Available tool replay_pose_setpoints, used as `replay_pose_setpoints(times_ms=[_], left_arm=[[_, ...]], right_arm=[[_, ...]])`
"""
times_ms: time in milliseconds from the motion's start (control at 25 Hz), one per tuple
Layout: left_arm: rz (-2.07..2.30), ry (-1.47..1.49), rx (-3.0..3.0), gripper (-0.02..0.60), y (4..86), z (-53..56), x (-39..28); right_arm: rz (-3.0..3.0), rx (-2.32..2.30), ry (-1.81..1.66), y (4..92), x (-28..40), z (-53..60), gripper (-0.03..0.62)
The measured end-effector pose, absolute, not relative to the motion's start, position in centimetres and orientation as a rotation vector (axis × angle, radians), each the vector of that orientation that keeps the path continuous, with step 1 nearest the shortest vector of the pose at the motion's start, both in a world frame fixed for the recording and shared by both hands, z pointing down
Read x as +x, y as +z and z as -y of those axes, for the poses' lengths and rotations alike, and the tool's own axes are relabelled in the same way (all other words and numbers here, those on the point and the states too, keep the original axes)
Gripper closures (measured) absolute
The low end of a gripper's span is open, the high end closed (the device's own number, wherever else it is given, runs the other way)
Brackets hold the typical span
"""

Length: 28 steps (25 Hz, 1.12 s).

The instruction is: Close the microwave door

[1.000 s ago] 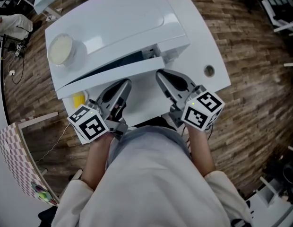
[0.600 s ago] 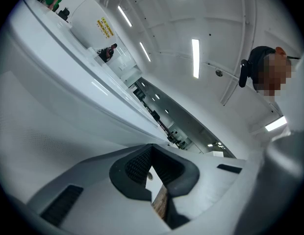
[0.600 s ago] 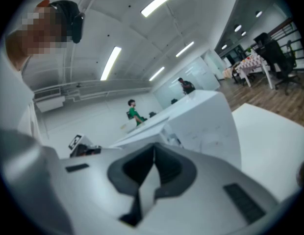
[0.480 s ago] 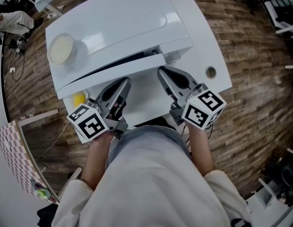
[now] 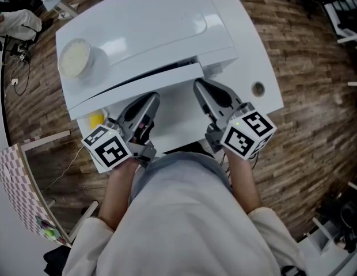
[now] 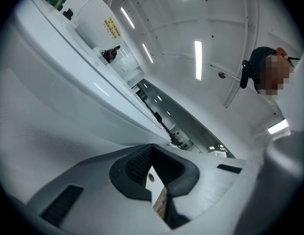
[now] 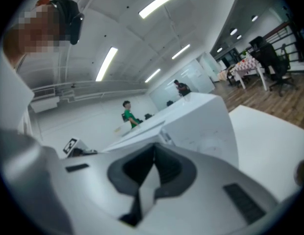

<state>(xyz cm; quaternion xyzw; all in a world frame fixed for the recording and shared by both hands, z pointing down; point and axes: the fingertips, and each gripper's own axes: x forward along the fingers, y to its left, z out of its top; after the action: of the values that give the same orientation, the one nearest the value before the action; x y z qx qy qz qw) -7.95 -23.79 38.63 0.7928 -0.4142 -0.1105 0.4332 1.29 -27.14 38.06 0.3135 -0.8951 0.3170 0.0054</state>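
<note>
The white microwave (image 5: 138, 27) stands on a white table (image 5: 247, 45). Its door (image 5: 132, 86) is swung almost flat against the body, with only a thin dark slit showing along its top edge. My left gripper (image 5: 152, 100) is shut and empty, its tip just in front of the door's middle. My right gripper (image 5: 197, 86) is also shut and empty, its tip at the door's right end. The left gripper view has the door's white face (image 6: 54, 111) close alongside the shut left gripper (image 6: 151, 151). In the right gripper view the microwave's corner (image 7: 201, 126) rises just beyond the right gripper (image 7: 154, 151).
A round white bowl (image 5: 75, 59) sits on top of the microwave at the left. A yellow object (image 5: 96, 120) lies on the table under the door's left end. The table has a cable hole (image 5: 258, 88) at the right. Wood floor surrounds the table; a checkered panel (image 5: 11, 183) stands at the left.
The door has swung further toward the microwave body and the dark gap has narrowed to a slit. Both grippers have edged forward with it.
</note>
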Motion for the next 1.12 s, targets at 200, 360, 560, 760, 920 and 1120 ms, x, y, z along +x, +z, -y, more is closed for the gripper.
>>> replay_pose_setpoints(times_ms=[200, 360, 560, 760, 920, 1120], left_arm=[[1.028, -0.272, 1.976, 0.566, 38.8, 23.9, -8.0], [1.024, -0.281, 1.967, 0.566, 38.7, 23.8, -8.0], [1.037, -0.288, 1.960, 0.566, 38.8, 24.3, -8.4], [1.052, -0.287, 1.950, 0.566, 39.2, 24.7, -8.6], [1.054, -0.278, 1.947, 0.566, 39.3, 24.8, -8.7], [1.036, -0.267, 1.947, 0.566, 39.6, 24.3, -8.2]], right_arm=[[2.793, 1.019, 0.975, 38.1, 1.3, 27.3, 0.571], [2.781, 1.044, 0.955, 38.0, 1.2, 27.3, 0.571], [2.773, 1.056, 0.966, 37.9, 1.0, 28.1, 0.571], [2.769, 1.100, 0.971, 38.0, 0.8, 28.7, 0.571], [2.777, 1.111, 0.956, 37.9, 0.6, 28.9, 0.571], [2.810, 1.040, 0.967, 37.4, 1.0, 28.6, 0.571]])
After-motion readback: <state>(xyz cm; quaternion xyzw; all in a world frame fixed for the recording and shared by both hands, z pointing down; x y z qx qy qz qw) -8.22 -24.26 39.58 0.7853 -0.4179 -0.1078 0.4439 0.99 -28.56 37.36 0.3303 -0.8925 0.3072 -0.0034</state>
